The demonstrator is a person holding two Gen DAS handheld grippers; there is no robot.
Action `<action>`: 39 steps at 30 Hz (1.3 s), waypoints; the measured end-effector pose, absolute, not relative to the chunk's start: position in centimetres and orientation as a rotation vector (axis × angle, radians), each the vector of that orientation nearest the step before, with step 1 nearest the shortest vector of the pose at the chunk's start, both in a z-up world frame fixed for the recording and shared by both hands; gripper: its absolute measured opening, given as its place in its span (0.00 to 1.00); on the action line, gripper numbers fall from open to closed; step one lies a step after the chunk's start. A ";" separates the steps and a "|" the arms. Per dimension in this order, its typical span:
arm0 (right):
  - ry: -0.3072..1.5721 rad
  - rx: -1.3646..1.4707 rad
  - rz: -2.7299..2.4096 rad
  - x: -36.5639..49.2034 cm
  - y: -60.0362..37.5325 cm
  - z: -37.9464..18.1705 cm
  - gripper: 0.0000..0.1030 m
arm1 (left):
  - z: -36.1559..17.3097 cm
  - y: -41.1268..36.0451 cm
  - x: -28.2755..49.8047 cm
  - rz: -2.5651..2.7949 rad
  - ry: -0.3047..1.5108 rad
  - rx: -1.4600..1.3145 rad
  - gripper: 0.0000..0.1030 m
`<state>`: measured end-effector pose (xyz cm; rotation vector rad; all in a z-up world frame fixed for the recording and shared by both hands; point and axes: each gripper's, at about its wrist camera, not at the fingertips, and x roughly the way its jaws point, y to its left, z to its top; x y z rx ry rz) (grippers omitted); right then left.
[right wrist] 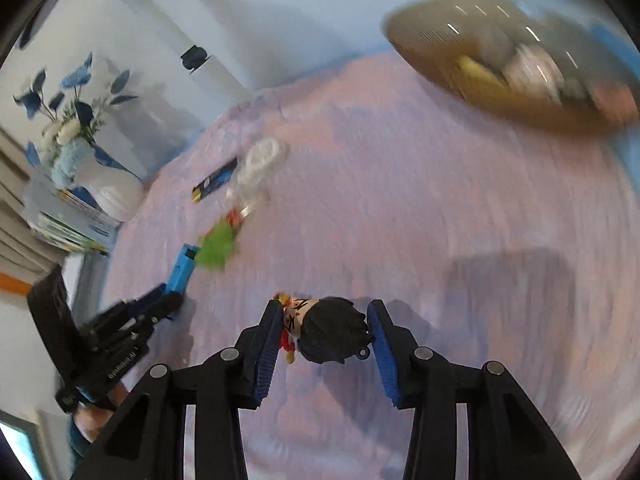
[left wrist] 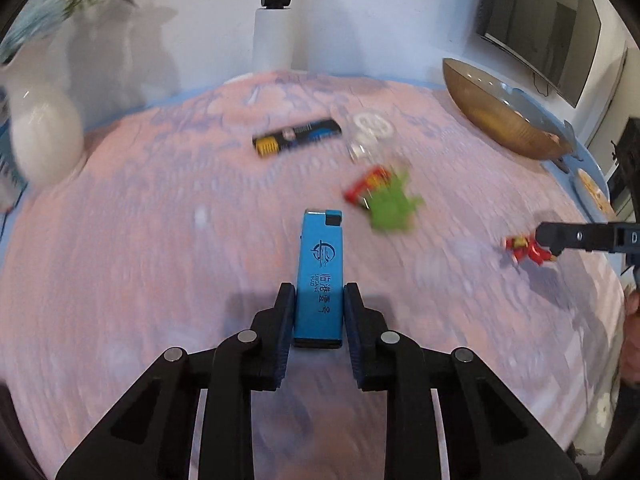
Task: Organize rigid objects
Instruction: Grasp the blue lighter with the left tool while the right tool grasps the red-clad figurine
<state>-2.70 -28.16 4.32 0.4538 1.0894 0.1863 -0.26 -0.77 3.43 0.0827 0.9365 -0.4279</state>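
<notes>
A blue lighter (left wrist: 320,256) with dark print lies lengthwise on the pink tablecloth (left wrist: 160,280). My left gripper (left wrist: 319,290) is shut on its near half, one pad on each long side. A small figurine (right wrist: 328,332) with black hair and red clothes sits between the pads of my right gripper (right wrist: 325,306), which is shut on its head. In the left wrist view, the right gripper (left wrist: 556,236) reaches in from the right edge onto the figurine (left wrist: 524,248). In the right wrist view, the left gripper (right wrist: 168,300) holds the lighter (right wrist: 180,270) at the left.
A green toy (left wrist: 392,208) and a red item (left wrist: 366,184) lie just beyond the lighter. Farther back are a black-and-yellow bar (left wrist: 296,138) and a clear plastic piece (left wrist: 370,132). A brown bowl (left wrist: 500,116) holding several things stands at the back right, a white vase (left wrist: 44,136) at the left.
</notes>
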 end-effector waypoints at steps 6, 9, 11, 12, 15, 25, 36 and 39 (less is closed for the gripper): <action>1.071 0.384 0.150 -6.7 -27.4 3.7 0.41 | 3.3 -0.8 -3.6 -0.400 0.921 0.068 0.21; 1.092 0.402 0.182 -7.4 -28.0 3.1 0.45 | 3.1 -0.1 -3.7 -0.417 0.904 0.030 0.39; 1.099 0.385 0.215 -7.8 -28.1 3.3 0.65 | 3.2 0.4 -3.7 -0.429 0.903 -0.006 0.54; 1.101 0.366 0.248 -8.2 -27.9 3.4 0.67 | 3.2 0.6 -3.6 -0.419 0.900 -0.016 0.70; 1.102 0.209 0.237 -9.3 -26.4 3.6 0.67 | 3.3 0.7 -3.7 -0.397 0.893 -0.027 0.74; 1.030 -0.108 0.210 -8.1 -24.8 5.6 0.67 | 2.8 -2.1 -2.4 -0.307 0.937 0.095 0.43; 0.993 -0.123 0.251 -8.0 -23.3 4.1 0.38 | 3.4 -1.4 -3.2 -0.347 0.915 0.013 0.20; 0.928 -0.049 0.227 -8.5 -24.8 5.2 0.38 | 4.0 -1.7 -3.4 -0.372 0.911 -0.008 0.20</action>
